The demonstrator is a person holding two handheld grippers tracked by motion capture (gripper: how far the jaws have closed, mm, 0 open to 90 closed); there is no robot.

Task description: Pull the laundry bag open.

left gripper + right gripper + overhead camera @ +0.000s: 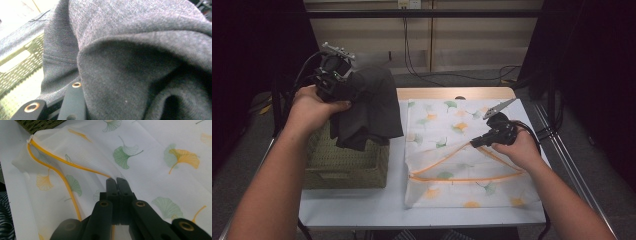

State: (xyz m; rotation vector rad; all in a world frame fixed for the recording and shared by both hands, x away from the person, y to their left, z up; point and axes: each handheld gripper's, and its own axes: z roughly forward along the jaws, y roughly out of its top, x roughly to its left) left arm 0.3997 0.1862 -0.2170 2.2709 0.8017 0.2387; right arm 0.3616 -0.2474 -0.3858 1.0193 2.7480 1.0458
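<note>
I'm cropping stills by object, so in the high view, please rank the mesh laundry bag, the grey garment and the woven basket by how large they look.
1. mesh laundry bag
2. grey garment and woven basket: look alike; the lifted garment hides part of the basket.

Legible text, labels, brands, numbers, signs: none. The laundry bag [462, 150] carries a printed ginkgo-leaf pattern in green and orange, without lettering. The dark grey garment [369, 107], the woven basket [344, 167] and the table [357, 205] bear no readable marking. Two small wall plates at the top edge are too small to read.
</note>
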